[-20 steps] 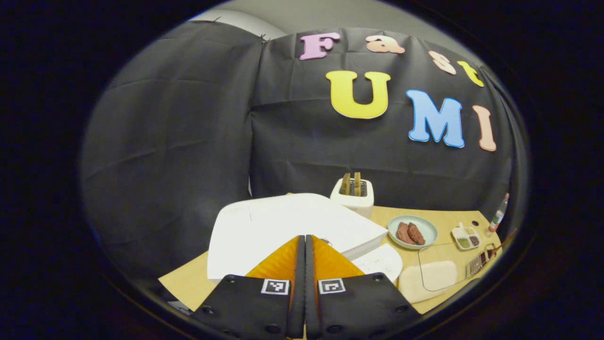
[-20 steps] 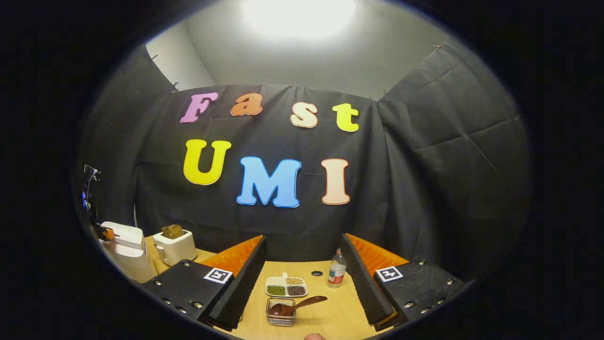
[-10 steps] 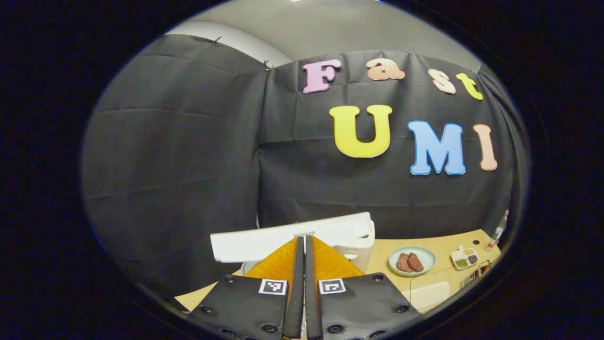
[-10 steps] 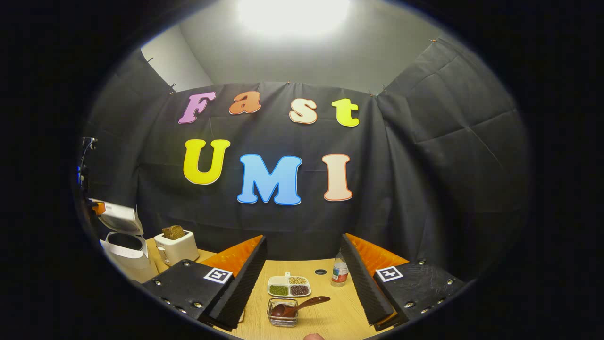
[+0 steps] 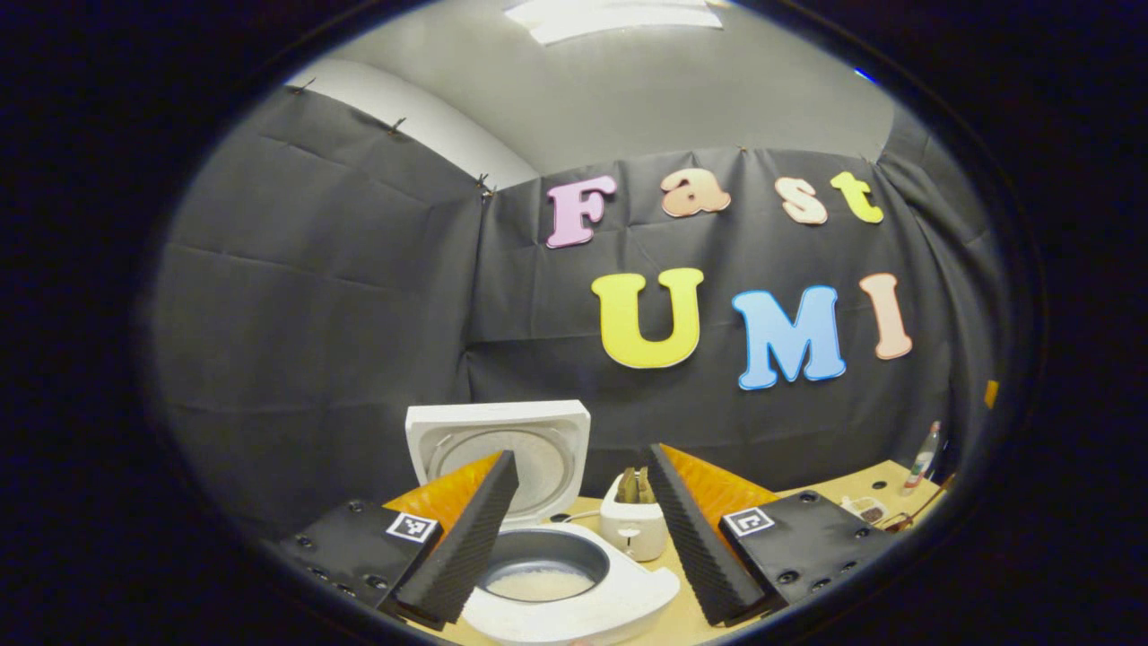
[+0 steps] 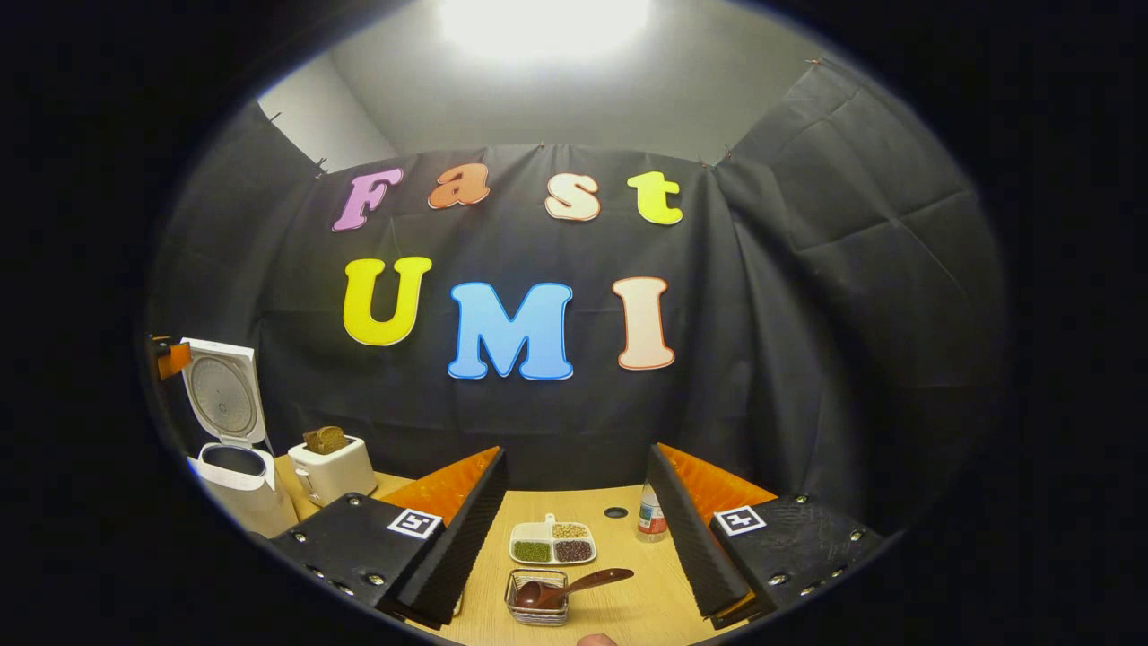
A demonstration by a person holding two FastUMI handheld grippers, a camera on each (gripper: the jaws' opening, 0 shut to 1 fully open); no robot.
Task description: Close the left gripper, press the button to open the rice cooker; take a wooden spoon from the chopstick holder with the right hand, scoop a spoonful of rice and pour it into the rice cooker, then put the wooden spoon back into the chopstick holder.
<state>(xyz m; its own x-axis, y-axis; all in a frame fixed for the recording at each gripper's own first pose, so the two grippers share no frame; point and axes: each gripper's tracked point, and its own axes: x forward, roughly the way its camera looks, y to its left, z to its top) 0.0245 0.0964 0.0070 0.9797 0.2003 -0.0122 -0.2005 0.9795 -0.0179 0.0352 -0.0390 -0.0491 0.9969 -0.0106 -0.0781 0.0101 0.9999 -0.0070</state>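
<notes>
Right gripper view: right gripper (image 6: 574, 529) jaws spread above wooden spoon (image 6: 565, 588) (lower centre); shallow pinch could tip its wire holder (image 6: 536, 610).

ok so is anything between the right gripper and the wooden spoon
Nothing visible is. The wooden spoon lies tilted in the chopstick holder, straight ahead of the right gripper, whose jaws stand open, with bare table around it. The seasoning dish sits beyond.

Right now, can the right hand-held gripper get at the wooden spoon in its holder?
Probably yes. The right hand-held gripper is open, the wooden spoon lies just ahead between its fingers, and nothing stands between them.
</notes>
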